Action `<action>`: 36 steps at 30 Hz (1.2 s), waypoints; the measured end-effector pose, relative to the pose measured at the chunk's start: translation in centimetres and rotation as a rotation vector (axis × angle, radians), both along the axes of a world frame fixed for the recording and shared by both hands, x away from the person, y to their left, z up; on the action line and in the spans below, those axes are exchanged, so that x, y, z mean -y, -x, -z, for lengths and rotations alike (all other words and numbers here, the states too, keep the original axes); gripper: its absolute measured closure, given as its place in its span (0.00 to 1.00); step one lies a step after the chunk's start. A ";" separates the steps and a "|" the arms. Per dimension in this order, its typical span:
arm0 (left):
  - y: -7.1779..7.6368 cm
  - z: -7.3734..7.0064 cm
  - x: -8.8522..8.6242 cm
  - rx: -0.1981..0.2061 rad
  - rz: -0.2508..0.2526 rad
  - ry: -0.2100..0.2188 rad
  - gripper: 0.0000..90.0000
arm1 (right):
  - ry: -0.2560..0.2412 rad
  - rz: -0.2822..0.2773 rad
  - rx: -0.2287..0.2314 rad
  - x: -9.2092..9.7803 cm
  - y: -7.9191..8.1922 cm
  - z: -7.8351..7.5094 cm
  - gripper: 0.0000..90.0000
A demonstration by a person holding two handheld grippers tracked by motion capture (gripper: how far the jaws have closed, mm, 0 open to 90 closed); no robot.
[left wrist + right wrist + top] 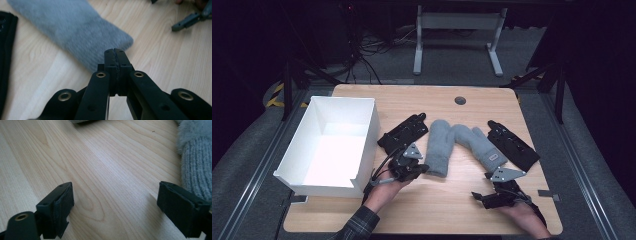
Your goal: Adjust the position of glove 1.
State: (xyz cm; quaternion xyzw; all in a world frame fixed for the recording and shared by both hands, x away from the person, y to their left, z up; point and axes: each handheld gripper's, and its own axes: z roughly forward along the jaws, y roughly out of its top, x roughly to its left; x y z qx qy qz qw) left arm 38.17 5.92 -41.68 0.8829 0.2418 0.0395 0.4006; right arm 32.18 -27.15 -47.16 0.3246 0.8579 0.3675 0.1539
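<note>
Two grey fuzzy mittens lie mid-table, the left mitten (pixel 439 145) straight and the right mitten (pixel 477 142) angled, their tips touching. My left gripper (pixel 423 169) is shut with nothing in it, its tip just short of the left mitten's near end (pixel 75 27). In its own view the left gripper (pixel 115 53) has its jaws pressed together over bare wood. My right gripper (pixel 479 197) is open near the front edge. In its own view the right gripper (pixel 115 200) stands wide over the tabletop, with the right mitten's ribbed cuff (pixel 197 170) beside its right jaw.
An empty white box (pixel 362 150) stands at the table's left. A black glove (pixel 404 132) lies between the box and the mittens; another black glove (pixel 512 145) lies right of them. Bare wooden table (pixel 442 205) runs along the front.
</note>
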 end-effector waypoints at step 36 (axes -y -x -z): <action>-1.2 1.9 2.4 -0.075 0.058 -0.072 1.00 | 0.000 0.000 0.000 0.0 0.0 0.0 0.16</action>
